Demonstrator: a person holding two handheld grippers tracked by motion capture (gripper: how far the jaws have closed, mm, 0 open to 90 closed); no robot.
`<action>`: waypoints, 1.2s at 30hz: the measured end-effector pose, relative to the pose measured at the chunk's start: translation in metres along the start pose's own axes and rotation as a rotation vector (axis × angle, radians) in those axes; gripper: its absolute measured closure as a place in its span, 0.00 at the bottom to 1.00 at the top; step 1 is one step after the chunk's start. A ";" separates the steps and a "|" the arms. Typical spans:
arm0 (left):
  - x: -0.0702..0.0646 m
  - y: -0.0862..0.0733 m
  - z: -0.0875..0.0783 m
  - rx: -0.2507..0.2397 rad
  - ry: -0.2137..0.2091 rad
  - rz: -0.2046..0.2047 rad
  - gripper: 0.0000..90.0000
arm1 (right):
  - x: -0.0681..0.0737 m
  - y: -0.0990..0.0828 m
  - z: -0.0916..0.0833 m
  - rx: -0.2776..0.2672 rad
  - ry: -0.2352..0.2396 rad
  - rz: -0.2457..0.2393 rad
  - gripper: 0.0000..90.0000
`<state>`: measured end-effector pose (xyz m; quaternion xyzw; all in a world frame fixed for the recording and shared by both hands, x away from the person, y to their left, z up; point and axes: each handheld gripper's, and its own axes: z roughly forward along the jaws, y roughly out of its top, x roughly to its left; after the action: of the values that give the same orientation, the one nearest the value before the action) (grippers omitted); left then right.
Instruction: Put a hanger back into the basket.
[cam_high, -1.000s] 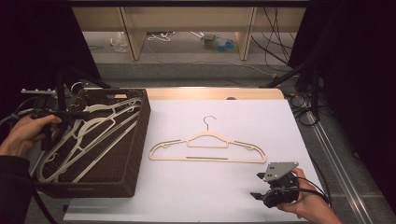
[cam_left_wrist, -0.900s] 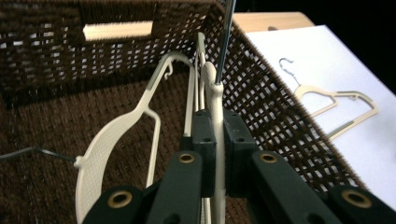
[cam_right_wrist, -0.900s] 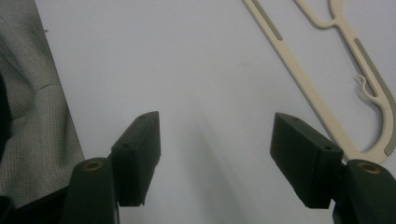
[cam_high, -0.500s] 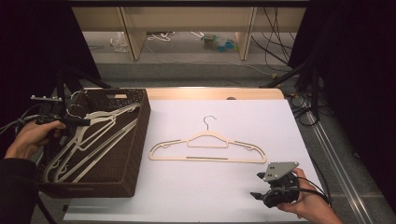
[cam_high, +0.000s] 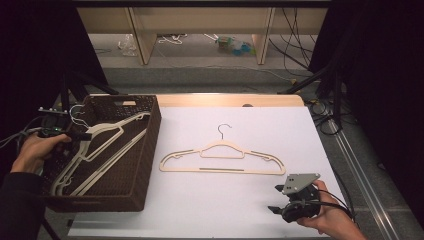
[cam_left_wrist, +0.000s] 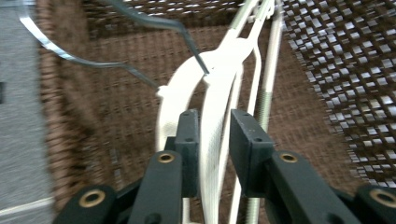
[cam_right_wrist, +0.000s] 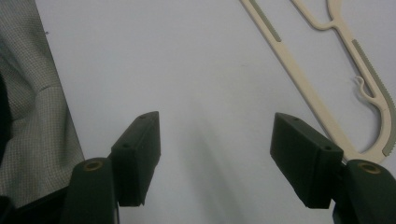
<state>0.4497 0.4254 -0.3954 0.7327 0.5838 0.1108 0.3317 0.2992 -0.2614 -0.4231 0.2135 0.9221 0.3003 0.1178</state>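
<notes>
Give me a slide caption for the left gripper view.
Left gripper opening around a cream hanger inside the brown wicker basket.

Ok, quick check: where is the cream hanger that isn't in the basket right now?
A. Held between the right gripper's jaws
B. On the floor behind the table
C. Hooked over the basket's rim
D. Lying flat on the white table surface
D: the lone hanger lies flat on the white table, apart from the wicker basket, and the right gripper stands open and empty short of it.
</notes>
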 end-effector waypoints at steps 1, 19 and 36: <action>0.000 0.000 -0.001 -0.001 0.004 -0.004 0.76 | 0.000 0.000 0.000 0.001 0.002 0.001 0.38; -0.064 -0.005 -0.060 -0.241 0.015 0.136 0.45 | -0.001 0.000 -0.001 -0.013 -0.009 0.016 0.38; -0.199 -0.050 -0.052 -0.393 -0.206 0.271 0.33 | -0.010 -0.001 -0.003 -0.087 -0.093 0.082 0.34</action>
<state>0.3237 0.2645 -0.3418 0.7331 0.4108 0.1906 0.5075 0.3066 -0.2685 -0.4208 0.2593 0.8923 0.3343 0.1573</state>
